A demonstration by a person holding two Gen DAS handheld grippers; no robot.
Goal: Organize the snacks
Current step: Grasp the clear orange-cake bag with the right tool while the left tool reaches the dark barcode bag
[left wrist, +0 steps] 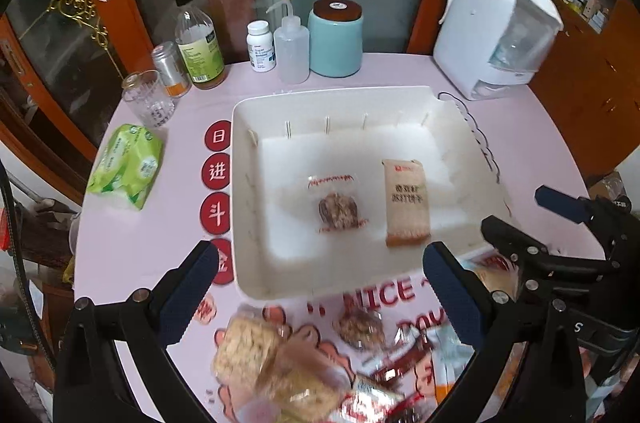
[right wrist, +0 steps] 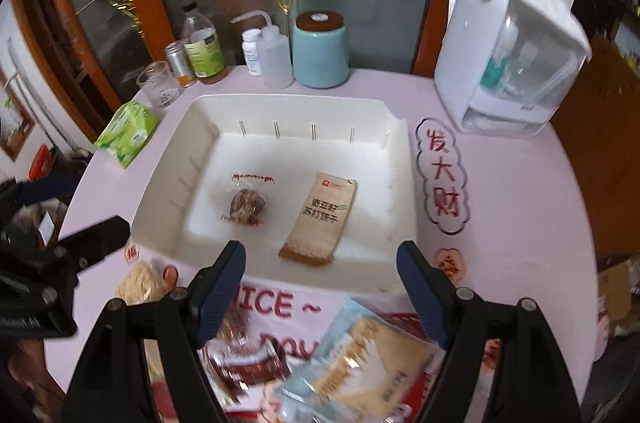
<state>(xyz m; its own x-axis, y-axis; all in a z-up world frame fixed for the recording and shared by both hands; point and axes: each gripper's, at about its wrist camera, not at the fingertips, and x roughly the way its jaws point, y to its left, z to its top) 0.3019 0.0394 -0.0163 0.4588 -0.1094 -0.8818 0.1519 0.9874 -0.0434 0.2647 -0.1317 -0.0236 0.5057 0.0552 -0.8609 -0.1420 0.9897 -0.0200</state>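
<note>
On the pink bench [left wrist: 132, 263], our white plastic tray [left wrist: 256, 111] holds two snacks; both tools, left [left wrist: 320, 293] and right [right wrist: 320, 291], gape empty above the loose wrapped snack pile [right wrist: 360, 363]; we should pinch one packet's edge.

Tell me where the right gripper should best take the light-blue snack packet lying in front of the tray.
Probably across the light-blue packet at its short width, coming straight down from above: it lies flat on the table, corner toward the white tray, and the right gripper has its jaws wide open.

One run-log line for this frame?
left gripper: open, empty | right gripper: open, empty | white tray: nut pack, cracker pack | other snacks outside tray
</note>
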